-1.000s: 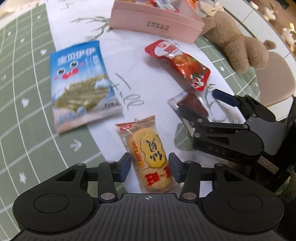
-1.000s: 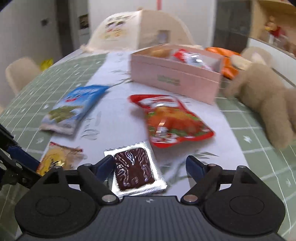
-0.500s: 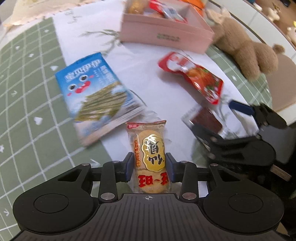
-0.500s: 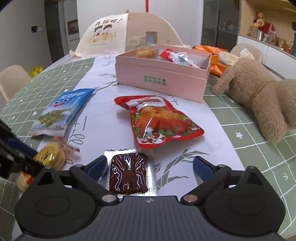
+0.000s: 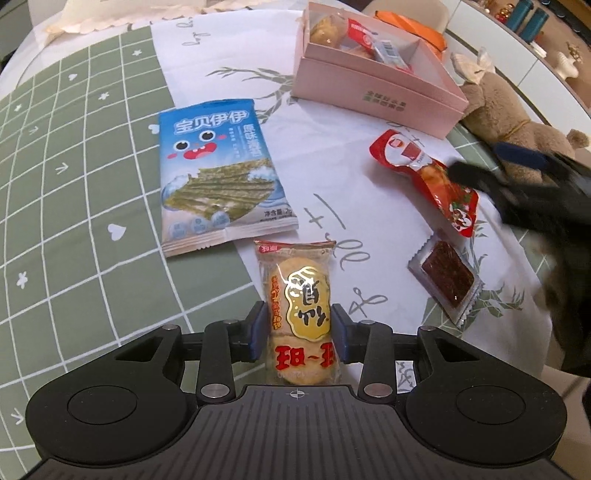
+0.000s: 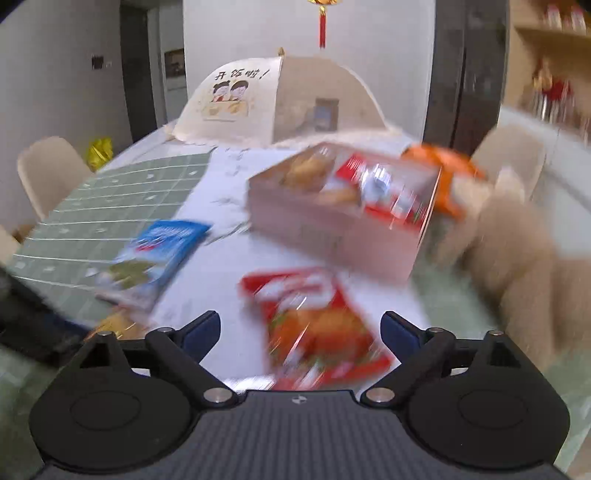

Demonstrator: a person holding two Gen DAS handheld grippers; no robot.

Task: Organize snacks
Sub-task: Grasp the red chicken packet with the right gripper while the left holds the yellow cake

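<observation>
My left gripper (image 5: 298, 326) is shut on a clear pack of rice crackers (image 5: 301, 295), a blue pad against each side, though the jaws are easing open a little. Beyond it lie a blue seaweed pack (image 5: 218, 177), a red snack pouch (image 5: 428, 173) and a dark square in a clear wrapper (image 5: 447, 282). The pink box (image 5: 373, 92) at the back holds several snacks. My right gripper (image 6: 301, 326) is open and narrowing, blurred, above the red pouch (image 6: 317, 325) with nothing gripped. In the left wrist view the right gripper (image 5: 491, 164) hovers over that pouch's right end.
A brown plush toy (image 5: 517, 125) lies right of the box, with an orange bag (image 5: 410, 26) behind it. A mesh food cover (image 6: 280, 103) stands at the table's far end. A beige chair (image 6: 48, 170) stands at the left. The green checked cloth (image 5: 74, 221) spreads leftward.
The left jaws closed onto the rice cracker pack. The right gripper lifted away from the dark wrapped square, which stays on the table, and moved forward over the red pouch.
</observation>
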